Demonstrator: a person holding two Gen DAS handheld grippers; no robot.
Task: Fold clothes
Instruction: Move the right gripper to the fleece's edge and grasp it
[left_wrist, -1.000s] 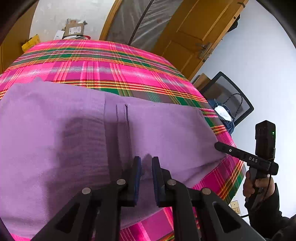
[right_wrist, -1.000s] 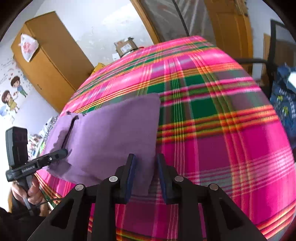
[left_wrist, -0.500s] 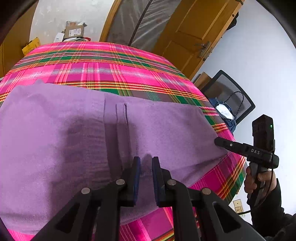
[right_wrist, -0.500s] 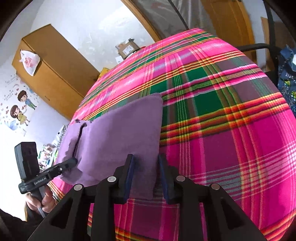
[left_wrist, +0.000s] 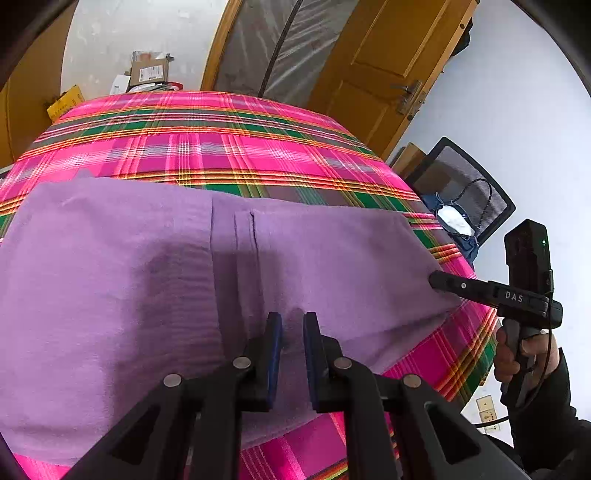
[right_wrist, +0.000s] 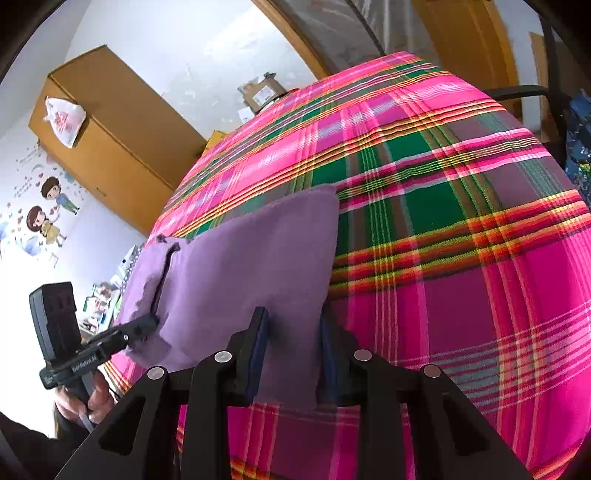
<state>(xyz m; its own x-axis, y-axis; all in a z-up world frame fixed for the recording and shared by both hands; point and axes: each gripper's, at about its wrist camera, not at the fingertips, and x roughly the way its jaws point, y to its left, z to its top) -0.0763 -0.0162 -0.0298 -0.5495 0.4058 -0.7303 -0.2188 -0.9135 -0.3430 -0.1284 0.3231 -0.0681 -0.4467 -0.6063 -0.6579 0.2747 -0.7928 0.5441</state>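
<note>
A plaid-covered surface (left_wrist: 229, 147) stretched ahead of both tools, the purple garment (left_wrist: 129, 277) lying flat on its near part. The left hand-held gripper (left_wrist: 291, 325) pinched the cloth's near edge. The right hand-held gripper (right_wrist: 293, 325) was opening, fabric loose between its jaws. A fold seemed just laid; next likely comes releasing and regrasping.
</note>
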